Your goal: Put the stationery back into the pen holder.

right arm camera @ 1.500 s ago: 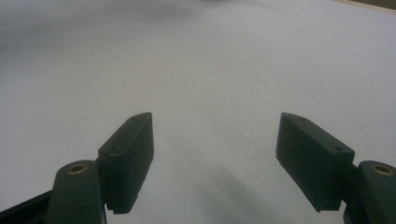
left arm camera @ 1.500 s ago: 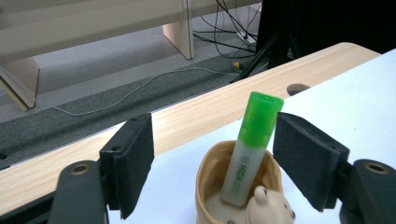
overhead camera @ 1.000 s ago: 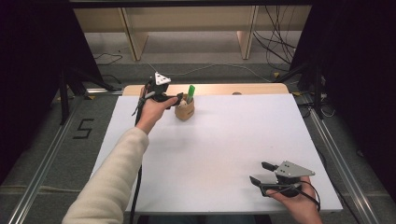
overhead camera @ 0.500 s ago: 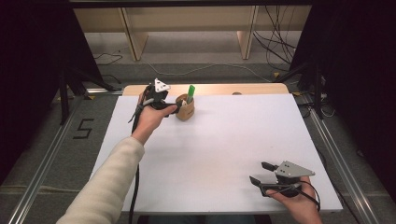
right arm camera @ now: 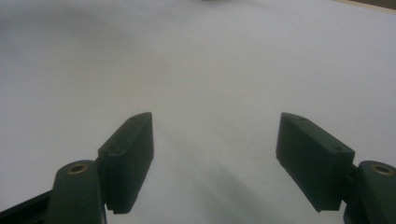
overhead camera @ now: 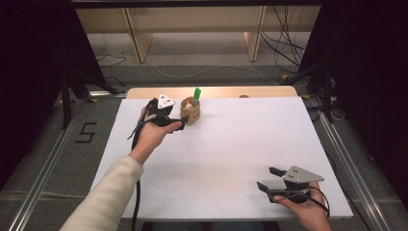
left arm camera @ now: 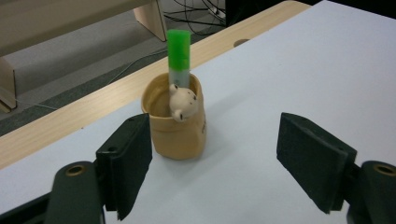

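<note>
White board (overhead camera: 231,144) covers the table, bare but for a tan cup (overhead camera: 191,111) near its far edge, holding a green marker (overhead camera: 197,94). Left gripper (overhead camera: 179,126) gapes just beside the cup, nothing between. Right gripper (overhead camera: 267,178) gapes empty, well apart.

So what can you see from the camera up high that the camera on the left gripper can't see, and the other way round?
High view alone: the person's sleeve, the right gripper open near the front edge, and the number 5 on the floor. Left gripper view alone: a little bear face on the cup's rim. Both share the tan cup, the green-capped marker standing in it, the white table and the open left gripper.
</note>
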